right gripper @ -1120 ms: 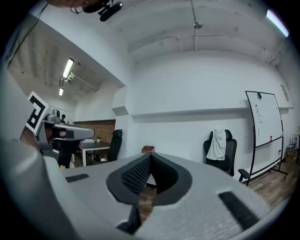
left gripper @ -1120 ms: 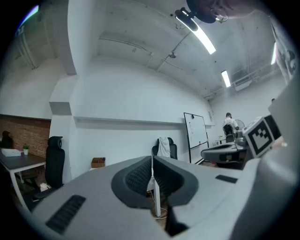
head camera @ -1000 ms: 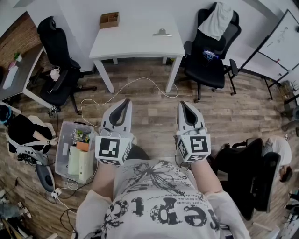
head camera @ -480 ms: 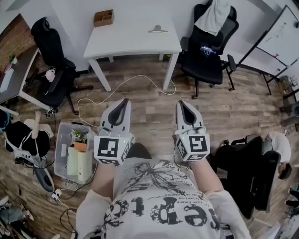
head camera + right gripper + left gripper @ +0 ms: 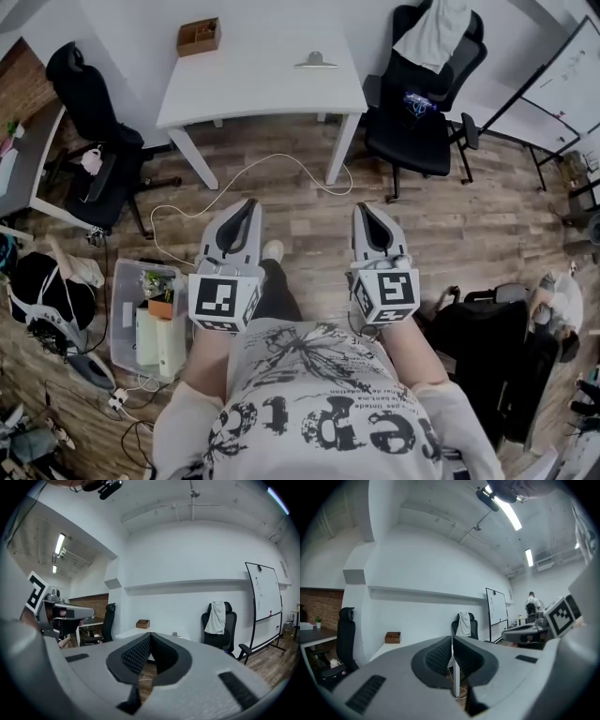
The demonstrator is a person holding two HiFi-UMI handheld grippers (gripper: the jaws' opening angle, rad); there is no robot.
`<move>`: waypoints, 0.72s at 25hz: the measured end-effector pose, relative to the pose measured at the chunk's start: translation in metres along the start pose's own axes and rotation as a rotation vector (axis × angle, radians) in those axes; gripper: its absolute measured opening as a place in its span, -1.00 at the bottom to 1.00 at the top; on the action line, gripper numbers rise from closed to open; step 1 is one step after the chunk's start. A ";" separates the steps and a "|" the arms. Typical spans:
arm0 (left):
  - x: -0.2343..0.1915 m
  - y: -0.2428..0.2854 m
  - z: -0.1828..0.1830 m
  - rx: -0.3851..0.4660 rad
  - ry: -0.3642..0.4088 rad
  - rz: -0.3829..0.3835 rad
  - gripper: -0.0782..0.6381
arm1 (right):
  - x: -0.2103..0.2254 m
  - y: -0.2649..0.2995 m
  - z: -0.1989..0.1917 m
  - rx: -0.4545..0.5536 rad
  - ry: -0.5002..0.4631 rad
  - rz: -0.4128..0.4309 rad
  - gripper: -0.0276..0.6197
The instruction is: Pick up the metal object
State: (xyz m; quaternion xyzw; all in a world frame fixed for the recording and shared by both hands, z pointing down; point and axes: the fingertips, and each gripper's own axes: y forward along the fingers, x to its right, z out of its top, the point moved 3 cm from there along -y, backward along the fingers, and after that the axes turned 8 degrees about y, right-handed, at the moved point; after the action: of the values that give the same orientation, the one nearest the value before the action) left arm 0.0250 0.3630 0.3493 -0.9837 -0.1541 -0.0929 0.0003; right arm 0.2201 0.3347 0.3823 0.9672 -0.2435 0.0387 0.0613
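The metal object (image 5: 317,62), a small silver clip-like piece, lies on the white table (image 5: 262,80) at the top of the head view, far ahead of both grippers. My left gripper (image 5: 247,208) and right gripper (image 5: 367,212) are held side by side at waist height over the wooden floor. Both are shut with nothing between the jaws. In the left gripper view the left gripper (image 5: 452,641) has its pads pressed together, and the right gripper (image 5: 149,637) looks the same in the right gripper view. The metal object (image 5: 174,633) shows there as a tiny shape on the table.
A wooden box (image 5: 198,37) sits on the table's far left corner. Black office chairs (image 5: 427,89) (image 5: 94,141) flank the table. A white cable (image 5: 272,169) loops over the floor. A plastic bin (image 5: 145,314) stands at the left and a whiteboard (image 5: 558,89) at the right.
The table and chairs have shifted in the head view as the person walks. A shoe now shows between the grippers. Both grippers stay shut and level.
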 end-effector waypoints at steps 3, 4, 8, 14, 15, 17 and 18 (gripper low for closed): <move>-0.030 0.043 -0.006 -0.005 -0.005 -0.012 -0.75 | 0.009 0.049 0.005 -0.004 0.002 -0.017 -0.94; -0.041 0.059 -0.007 -0.005 -0.008 -0.019 -0.75 | 0.013 0.067 0.007 -0.007 0.006 -0.026 -0.94; -0.093 0.129 -0.006 0.005 -0.016 -0.044 -0.75 | 0.025 0.145 0.021 -0.016 0.012 -0.058 -0.94; -0.175 0.229 -0.010 0.026 -0.017 -0.085 -0.75 | 0.043 0.259 0.044 -0.003 0.018 -0.126 -0.94; -0.188 0.244 -0.010 0.028 -0.014 -0.092 -0.75 | 0.046 0.276 0.047 -0.002 0.018 -0.136 -0.94; -0.211 0.271 -0.011 0.028 -0.003 -0.103 -0.75 | 0.053 0.310 0.051 -0.004 0.022 -0.155 -0.94; -0.222 0.284 -0.012 0.026 0.001 -0.105 -0.75 | 0.057 0.325 0.052 -0.008 0.029 -0.164 -0.94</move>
State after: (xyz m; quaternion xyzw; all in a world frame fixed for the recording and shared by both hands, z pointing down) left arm -0.0988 0.0250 0.3283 -0.9741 -0.2065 -0.0914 0.0083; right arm 0.1177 0.0175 0.3687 0.9830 -0.1627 0.0465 0.0716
